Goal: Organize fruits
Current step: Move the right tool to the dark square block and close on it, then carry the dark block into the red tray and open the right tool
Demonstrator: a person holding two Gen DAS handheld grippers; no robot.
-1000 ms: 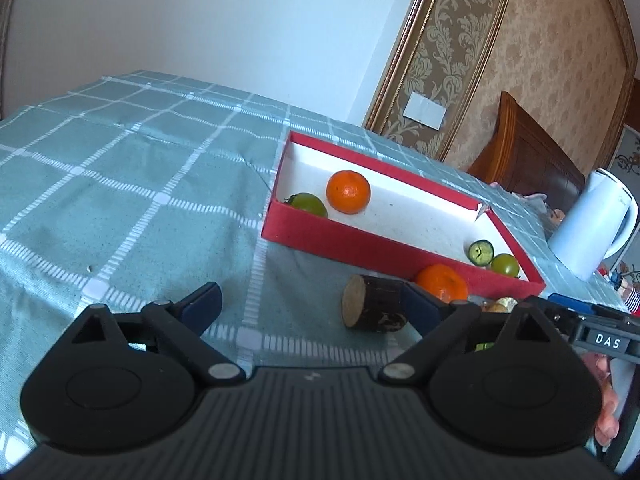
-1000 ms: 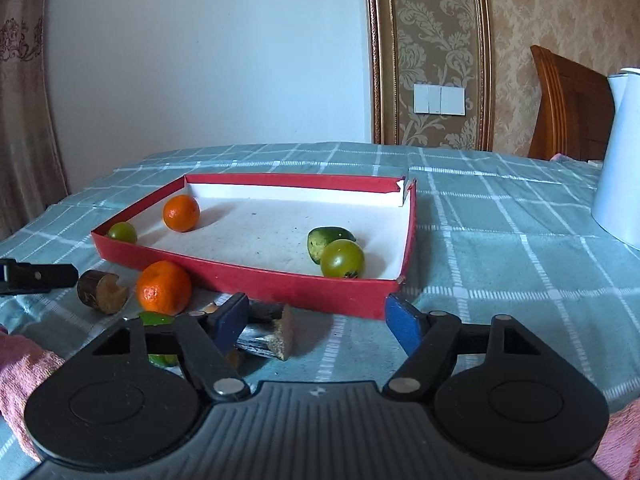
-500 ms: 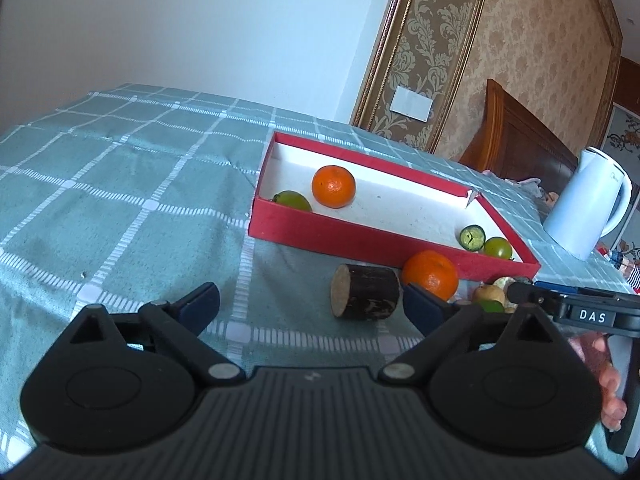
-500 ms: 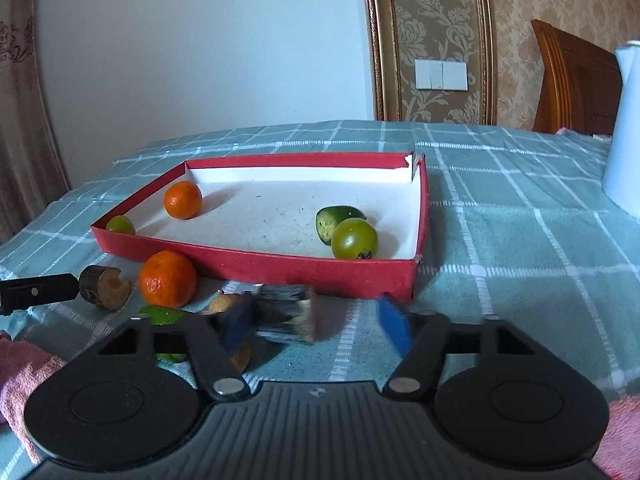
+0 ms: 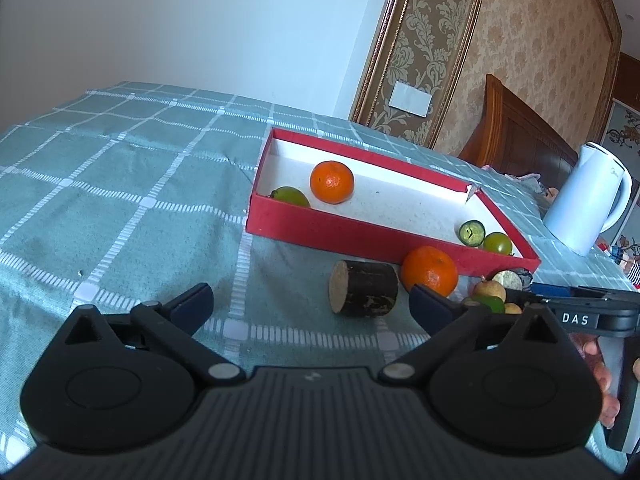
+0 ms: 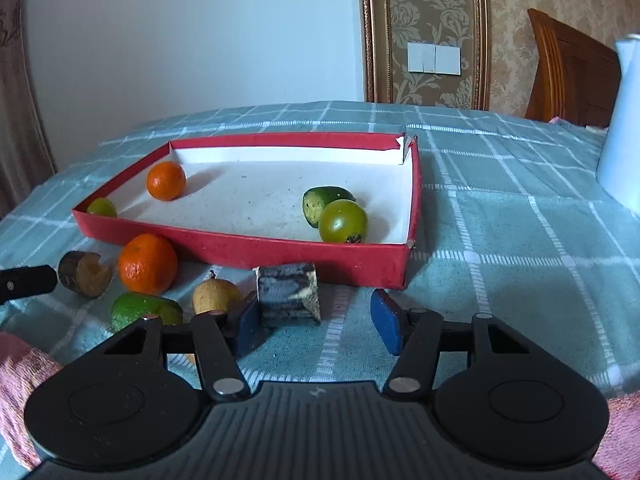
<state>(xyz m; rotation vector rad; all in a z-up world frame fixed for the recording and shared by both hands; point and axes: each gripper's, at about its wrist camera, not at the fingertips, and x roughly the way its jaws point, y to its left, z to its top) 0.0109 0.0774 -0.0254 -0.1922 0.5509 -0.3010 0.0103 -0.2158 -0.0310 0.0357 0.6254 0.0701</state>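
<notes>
Red tray (image 6: 256, 250): shallow, white-lined, flat on checked surface (image 6: 500, 216); collecting point, by the look of it. Inside: small orange (image 6: 166, 180) and green fruit (image 6: 102, 207) at far-left corner; cut green fruit (image 6: 324, 202) touching round green fruit (image 6: 343, 221) toward near-right corner.

Loose, just outside near wall, presumably awaiting transfer: large orange (image 6: 147, 264), green piece (image 6: 140, 309), tan fruit (image 6: 216, 296), dark striped block (image 6: 288, 294), brown stub (image 6: 85, 274).

Right hand-held gripper (image 6: 314, 326): spread wide, empty; block at 11 o'clock between the pads, hard by left pad, likely next pick.

Left hand-held gripper (image 5: 310, 306): spread wide, empty, low over surface; brown stub at 1 o'clock, large orange beyond.

White kettle (image 5: 588, 204): at 2 o'clock, well apart from tray.
</notes>
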